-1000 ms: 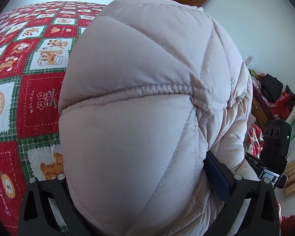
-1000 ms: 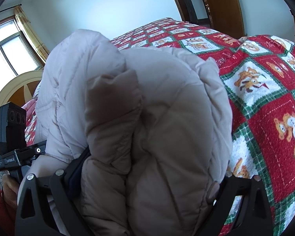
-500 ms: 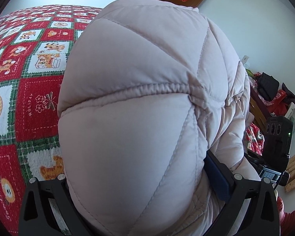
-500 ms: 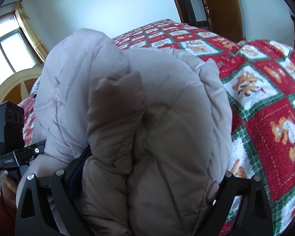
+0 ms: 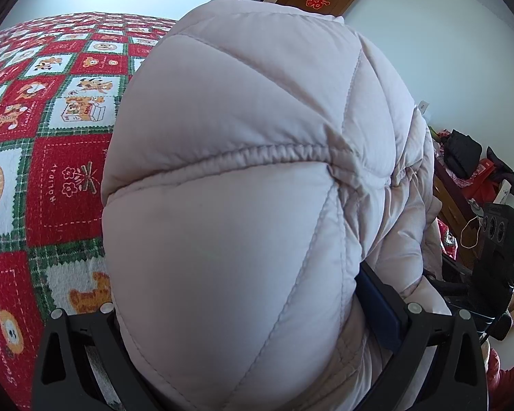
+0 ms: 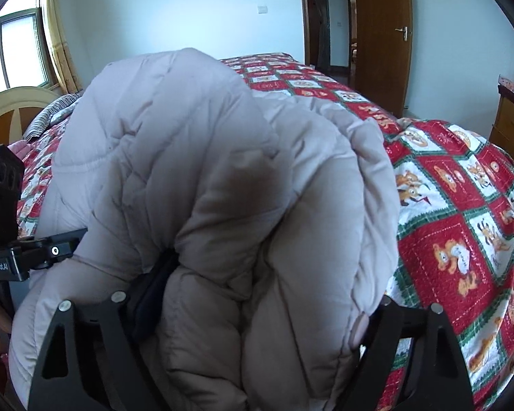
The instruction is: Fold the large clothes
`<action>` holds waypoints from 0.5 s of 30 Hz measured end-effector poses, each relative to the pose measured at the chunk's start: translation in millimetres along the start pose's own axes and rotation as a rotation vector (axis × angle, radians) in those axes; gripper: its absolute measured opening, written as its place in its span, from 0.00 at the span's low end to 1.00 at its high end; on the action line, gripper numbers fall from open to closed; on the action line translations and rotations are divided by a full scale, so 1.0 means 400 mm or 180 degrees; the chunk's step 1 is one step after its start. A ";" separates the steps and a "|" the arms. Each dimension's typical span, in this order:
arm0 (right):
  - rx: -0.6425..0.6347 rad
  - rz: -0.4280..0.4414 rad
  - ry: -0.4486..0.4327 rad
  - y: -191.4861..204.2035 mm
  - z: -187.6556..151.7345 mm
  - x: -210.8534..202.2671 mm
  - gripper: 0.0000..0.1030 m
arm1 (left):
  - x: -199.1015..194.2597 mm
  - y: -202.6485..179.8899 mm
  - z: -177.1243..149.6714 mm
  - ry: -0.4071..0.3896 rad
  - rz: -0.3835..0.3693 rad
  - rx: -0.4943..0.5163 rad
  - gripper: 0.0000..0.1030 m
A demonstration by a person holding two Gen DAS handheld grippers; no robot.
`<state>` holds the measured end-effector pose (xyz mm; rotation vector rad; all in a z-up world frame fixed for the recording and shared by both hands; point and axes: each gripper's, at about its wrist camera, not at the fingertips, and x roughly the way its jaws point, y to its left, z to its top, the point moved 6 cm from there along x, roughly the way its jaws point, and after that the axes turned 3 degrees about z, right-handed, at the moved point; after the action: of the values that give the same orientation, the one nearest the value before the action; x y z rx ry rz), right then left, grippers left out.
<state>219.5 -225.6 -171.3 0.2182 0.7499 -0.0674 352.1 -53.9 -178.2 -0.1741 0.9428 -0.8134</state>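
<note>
A pale pink-beige quilted down jacket point(image 5: 243, 205) fills the left wrist view and bulges between the fingers of my left gripper point(image 5: 257, 335), which is shut on a thick fold of it. The same jacket point(image 6: 222, 188) fills the right wrist view, bunched in several layers, and my right gripper point(image 6: 253, 328) is shut on it. The jacket is held up above the bed. Most of both grippers' fingertips are hidden by the fabric. The right gripper shows at the right edge of the left wrist view point(image 5: 497, 239); the left gripper shows at the left edge of the right wrist view point(image 6: 7, 212).
A bed with a red, green and white patchwork quilt point(image 5: 44, 157) point(image 6: 462, 233) lies under the jacket. A wooden headboard point(image 6: 13, 109) and window are at the left. A brown door point(image 6: 380, 34) stands behind. A wooden cabinet with clutter point(image 5: 462, 171) is at the right.
Both grippers have swung with the jacket still held. The right wrist view now looks more level, showing the door and far wall. The grip on the jacket has not changed.
</note>
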 end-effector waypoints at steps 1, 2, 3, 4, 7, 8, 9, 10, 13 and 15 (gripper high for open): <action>-0.0001 -0.0008 -0.0001 0.001 0.001 0.001 0.85 | -0.001 0.001 -0.002 -0.0004 -0.0003 0.0000 0.99; -0.0005 -0.0018 -0.0004 0.002 0.001 0.000 0.85 | -0.003 0.002 -0.003 -0.0007 -0.0008 -0.0003 0.99; -0.0013 -0.0033 -0.0008 0.003 0.001 -0.001 0.85 | -0.004 0.003 -0.004 -0.0010 -0.0014 -0.0006 0.99; -0.0020 -0.0044 -0.0010 0.004 0.001 -0.001 0.85 | -0.002 0.002 -0.004 -0.0010 -0.0017 -0.0008 0.99; -0.0034 -0.0068 -0.0022 0.006 0.003 -0.003 0.85 | -0.004 0.009 -0.007 -0.0015 -0.0034 -0.0016 0.99; -0.0029 -0.0064 -0.0024 0.007 0.003 -0.002 0.85 | -0.004 0.012 -0.008 -0.0016 -0.0039 -0.0020 0.99; -0.0024 -0.0060 -0.0025 0.008 0.003 -0.002 0.85 | -0.003 0.014 -0.008 -0.0015 -0.0039 -0.0021 0.99; -0.0020 -0.0059 -0.0027 0.011 0.000 -0.003 0.85 | -0.003 0.012 -0.007 -0.0014 -0.0039 -0.0022 0.99; -0.0005 -0.0034 -0.0023 0.010 0.001 -0.001 0.86 | -0.003 0.012 -0.007 -0.0013 -0.0036 -0.0023 0.99; 0.0045 0.0055 -0.0003 0.003 0.002 0.005 0.86 | -0.002 0.013 -0.007 -0.0009 -0.0030 -0.0029 0.99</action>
<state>221.7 -224.6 -171.9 0.2381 0.7466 -0.0566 352.5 -49.1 -181.7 -0.1877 0.9438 -0.8175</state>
